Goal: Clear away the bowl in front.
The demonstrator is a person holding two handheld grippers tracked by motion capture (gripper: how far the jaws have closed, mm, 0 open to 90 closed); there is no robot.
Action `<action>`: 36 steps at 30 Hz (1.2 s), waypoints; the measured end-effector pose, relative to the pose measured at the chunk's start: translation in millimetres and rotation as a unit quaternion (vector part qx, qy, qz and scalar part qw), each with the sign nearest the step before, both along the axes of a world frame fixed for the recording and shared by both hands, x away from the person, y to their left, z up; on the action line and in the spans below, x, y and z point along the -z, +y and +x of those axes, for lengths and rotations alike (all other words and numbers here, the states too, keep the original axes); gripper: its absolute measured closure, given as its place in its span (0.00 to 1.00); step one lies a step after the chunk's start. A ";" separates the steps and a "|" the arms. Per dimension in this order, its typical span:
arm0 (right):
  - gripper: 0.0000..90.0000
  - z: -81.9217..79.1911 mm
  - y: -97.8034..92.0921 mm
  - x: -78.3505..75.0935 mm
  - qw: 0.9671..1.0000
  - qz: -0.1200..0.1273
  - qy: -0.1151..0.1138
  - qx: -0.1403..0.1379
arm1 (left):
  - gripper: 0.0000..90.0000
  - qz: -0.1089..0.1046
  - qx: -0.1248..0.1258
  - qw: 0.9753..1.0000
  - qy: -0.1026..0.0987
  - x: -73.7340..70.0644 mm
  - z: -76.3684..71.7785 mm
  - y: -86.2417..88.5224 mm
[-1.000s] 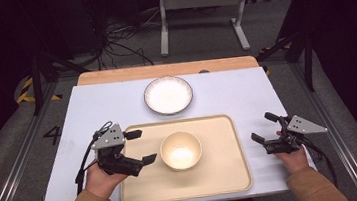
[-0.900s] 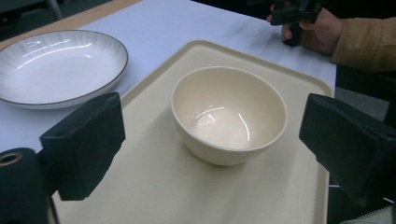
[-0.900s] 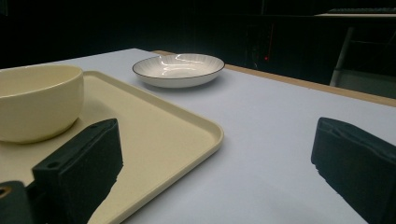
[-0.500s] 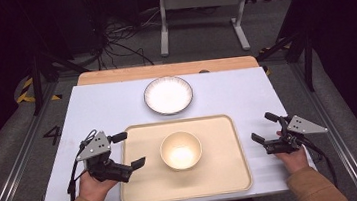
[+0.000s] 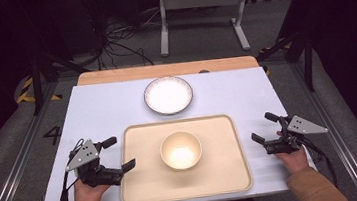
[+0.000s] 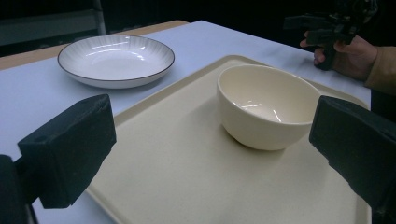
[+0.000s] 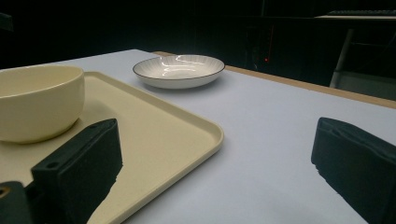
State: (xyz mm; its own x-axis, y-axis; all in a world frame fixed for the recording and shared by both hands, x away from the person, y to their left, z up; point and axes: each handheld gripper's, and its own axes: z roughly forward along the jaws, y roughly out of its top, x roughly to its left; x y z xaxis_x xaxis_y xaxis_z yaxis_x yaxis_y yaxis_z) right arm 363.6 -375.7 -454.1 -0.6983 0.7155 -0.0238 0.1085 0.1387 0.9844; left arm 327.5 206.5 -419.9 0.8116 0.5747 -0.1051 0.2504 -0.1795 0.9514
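Now both grippers gape empty: left gripper (image 5: 120, 154) at the tray's (image 5: 140, 185) nine o'clock, right gripper (image 5: 264, 127) at three, bowl (image 5: 181, 150) between.

A cream bowl (image 5: 181, 150) stood alone at the middle of the tray (image 5: 141, 195), with bare tray all round it. Bare bench (image 5: 102, 108) lay open between the tray's far edge and the plate (image 5: 168, 95), and along both side edges.
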 end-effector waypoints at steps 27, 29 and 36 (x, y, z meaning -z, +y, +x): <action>0.02 -0.4 -0.5 0.1 1.000 0.002 -0.002 -0.001 | 0.01 -0.024 -0.018 0.999 0.011 41.2 8.4 16.9; 0.02 -0.7 -0.5 0.1 1.000 0.002 -0.002 0.000 | 0.00 -0.020 -0.018 0.999 0.019 43.9 8.8 16.3; 0.02 -0.9 -0.4 0.2 1.000 0.002 -0.003 0.000 | 0.00 -0.006 -0.020 1.000 0.022 46.1 9.2 14.8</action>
State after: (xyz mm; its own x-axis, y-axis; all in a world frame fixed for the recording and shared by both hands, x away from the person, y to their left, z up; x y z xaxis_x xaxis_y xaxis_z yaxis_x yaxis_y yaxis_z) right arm 362.8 -376.2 -454.3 -0.6988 0.7149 -0.0253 0.1030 0.1355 0.9854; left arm 336.7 221.3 -466.0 0.7820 0.6057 -0.1470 0.2992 -0.1579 0.9410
